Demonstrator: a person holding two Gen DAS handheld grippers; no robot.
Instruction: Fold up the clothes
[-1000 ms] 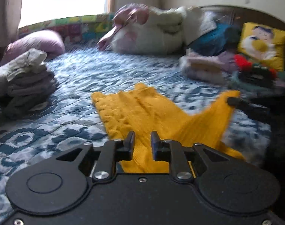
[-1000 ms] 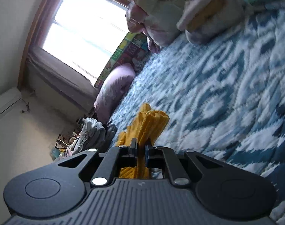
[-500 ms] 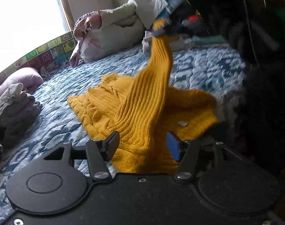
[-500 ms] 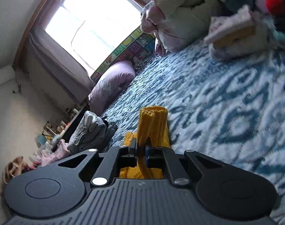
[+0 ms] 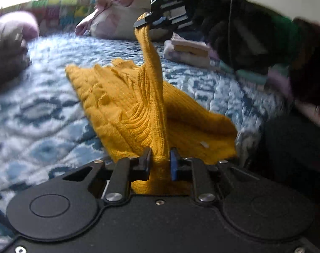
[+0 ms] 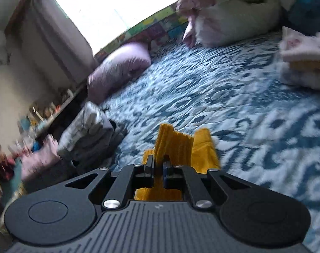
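While my left gripper [image 5: 159, 160] clamps the yellow sweater [image 5: 126, 105] spread on the blue quilt [image 5: 33, 109], my right gripper [image 5: 146, 22] lifts its sleeve. Right view: right gripper [image 6: 158, 164] closed on yellow knit; folded stack [image 6: 88, 135] nearby.

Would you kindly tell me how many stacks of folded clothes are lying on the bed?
2. A grey stack sits at the left edge of the bed near the purple pillow; a pink and cream stack lies far right. Others may be hidden.
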